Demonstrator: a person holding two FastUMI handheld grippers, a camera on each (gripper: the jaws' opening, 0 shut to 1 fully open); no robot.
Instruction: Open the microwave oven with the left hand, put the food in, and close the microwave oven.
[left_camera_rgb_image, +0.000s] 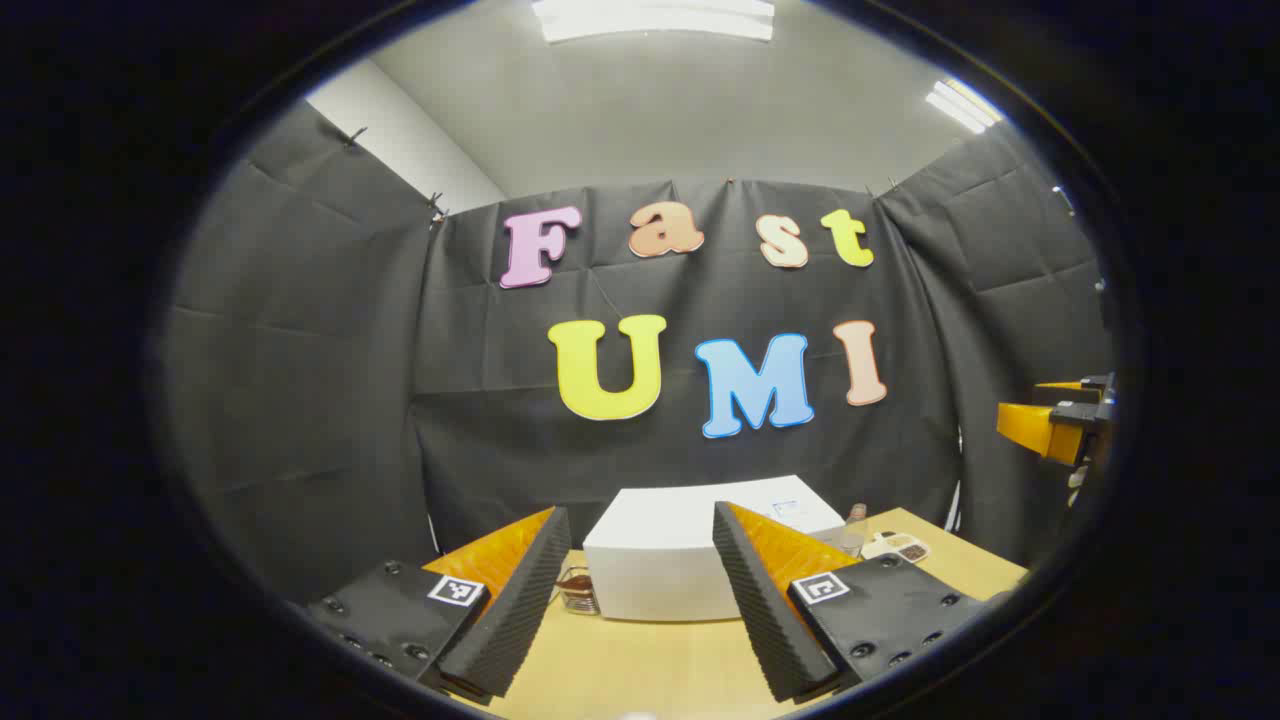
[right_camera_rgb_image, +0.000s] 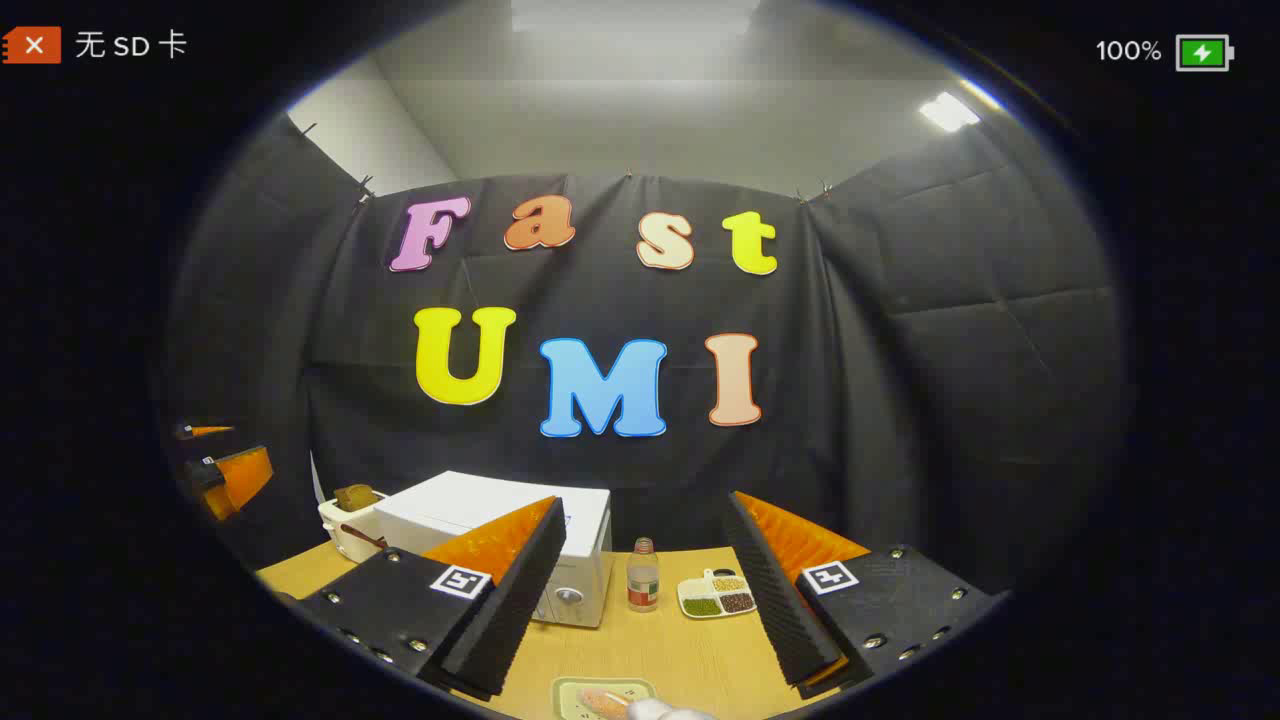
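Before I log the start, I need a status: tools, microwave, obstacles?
Left tool open, right tool open, both empty. Microwave shut, untouched. Food plate near right tool. Small bottle beside microwave.

Both cameras sit low over the wooden table (left_camera_rgb_image: 640, 660) and face the far cloth wall, each looking out between its own 2 fingers at the bottom. The left gripper view looks at the white microwave oven (left_camera_rgb_image: 665, 560) almost straight on, quite near. The right gripper view stands more to the right and sees the same oven (right_camera_rgb_image: 500, 540) on its left side, a little farther. Both views share oven, table and wall.
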